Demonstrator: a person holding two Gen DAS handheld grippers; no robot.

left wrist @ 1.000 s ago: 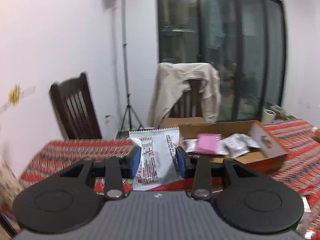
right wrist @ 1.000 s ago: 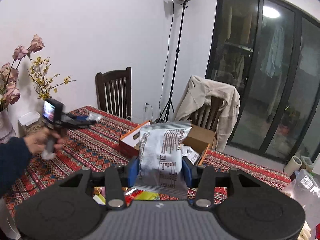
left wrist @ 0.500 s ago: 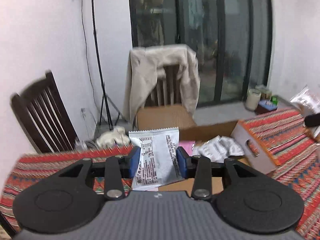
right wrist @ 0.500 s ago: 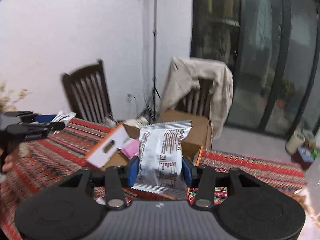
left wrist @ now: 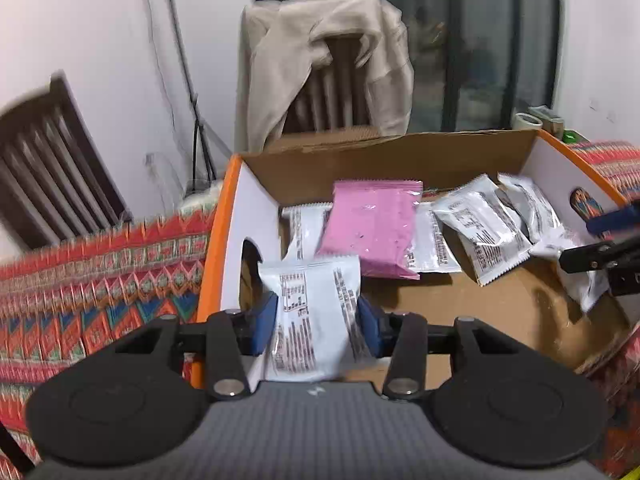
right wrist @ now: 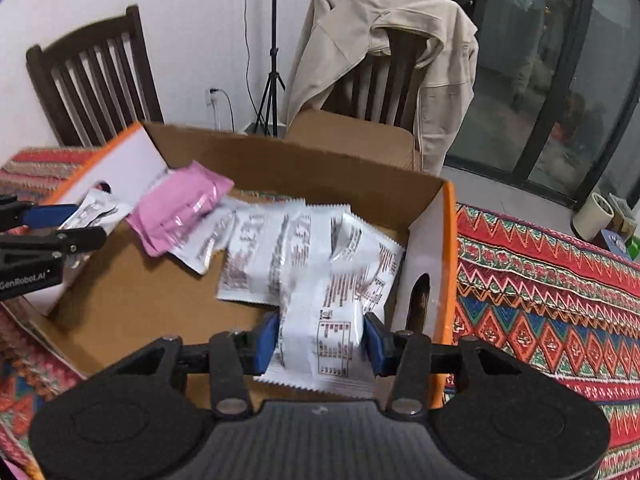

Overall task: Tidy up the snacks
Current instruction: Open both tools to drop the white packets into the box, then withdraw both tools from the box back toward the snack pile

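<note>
Both grippers, a second ago raised toward the wall and window, now hang over the open cardboard box (left wrist: pixel 400 160). The left gripper (left wrist: pixel 316 320) and right gripper (right wrist: pixel 320 336) have just been widening their jaws, each with a white snack packet (left wrist: pixel 312 316) (right wrist: pixel 332 320) between the blue pads, low centre of frame.

A home dining room, by the look of it: patterned red woven tablecloth (right wrist: pixel 552 280) spread over the table, dark wooden slat-back chair (right wrist: pixel 92 76) against a plain white wall, a second chair with a beige jacket (right wrist: pixel 384 40) slung over its back. Tall dark-framed glass sliding doors (right wrist: pixel 560 80) at the far side, night-dark panes, laundry dimly hanging beyond. Wall socket (right wrist: pixel 211 98) low down with a cable plugged in, black light-stand tripod (right wrist: pixel 274 80) planted beside it. Open cardboard box (left wrist: pixel 384 160) of snack packets on the table, small household clutter on the floor by the doors.
</note>
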